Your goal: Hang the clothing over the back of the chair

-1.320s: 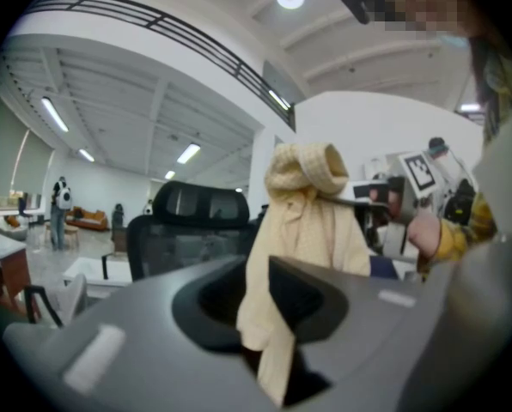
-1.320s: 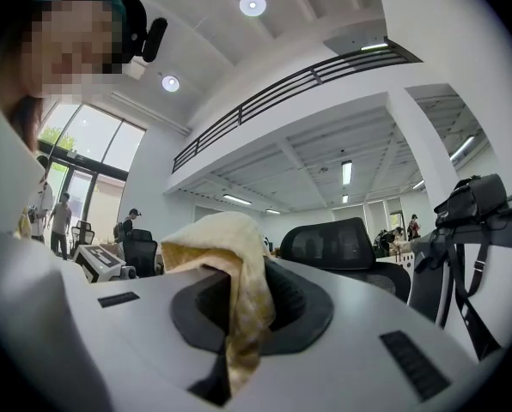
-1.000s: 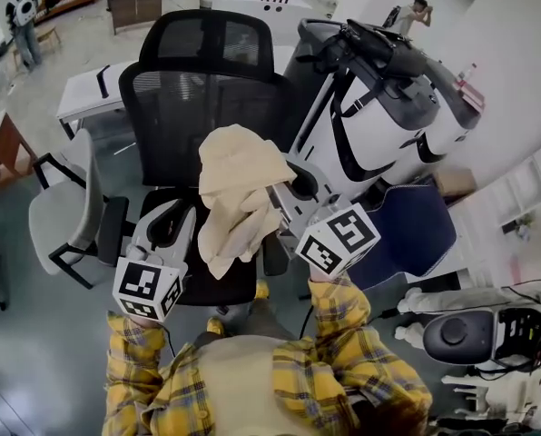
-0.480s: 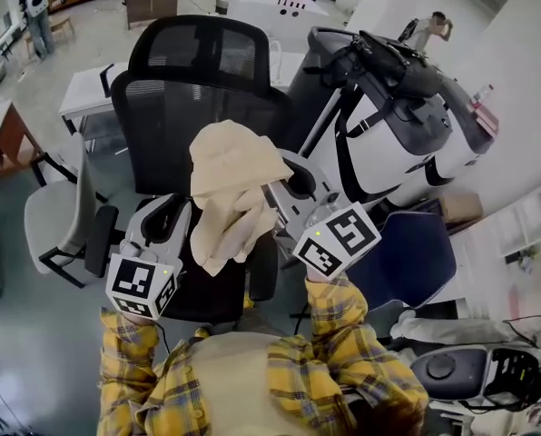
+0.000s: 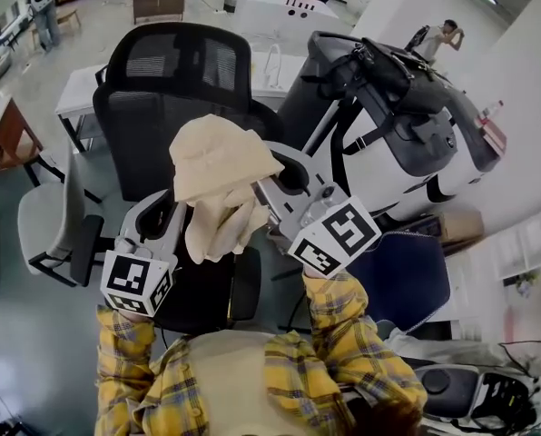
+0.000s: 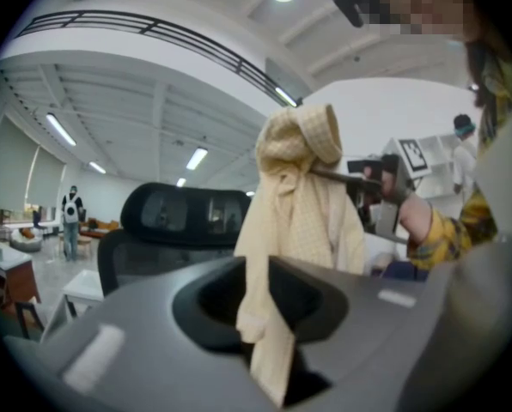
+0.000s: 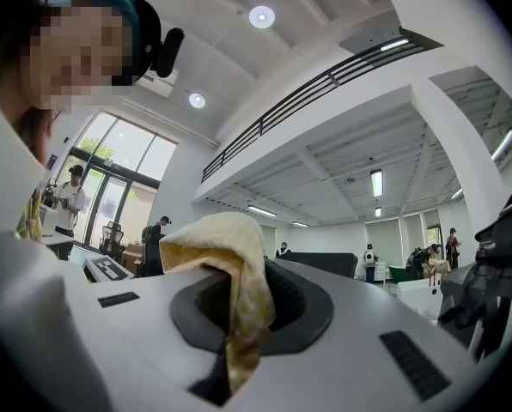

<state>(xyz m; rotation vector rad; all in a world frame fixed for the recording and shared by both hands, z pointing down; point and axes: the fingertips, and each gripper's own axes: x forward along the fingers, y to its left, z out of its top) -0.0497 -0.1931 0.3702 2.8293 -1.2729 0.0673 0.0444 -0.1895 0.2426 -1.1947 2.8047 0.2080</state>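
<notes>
A cream clothing item [image 5: 214, 157] hangs bunched in the air over the seat of the black mesh office chair [image 5: 148, 125], in front of its backrest and below its headrest [image 5: 175, 57]. My right gripper [image 5: 255, 189] is shut on the top of the clothing [image 7: 230, 264], which drapes over its jaws. My left gripper [image 5: 191, 232] sits lower and to the left, shut on the hanging lower end [image 6: 277, 316]. In the left gripper view the right gripper [image 6: 363, 183] holds the cloth top, with the chair [image 6: 174, 217] behind.
A black bag [image 5: 402, 66] lies on bulky white and black equipment right of the chair. A grey chair [image 5: 48, 225] stands at the left, a white table [image 5: 84, 94] behind it, and a dark blue seat [image 5: 407, 266] at the lower right. People stand far off.
Both grippers have carried the clothing forward toward the chair back and a little higher. The chair now sits nearer and further left in the picture. Both grips look unchanged.
</notes>
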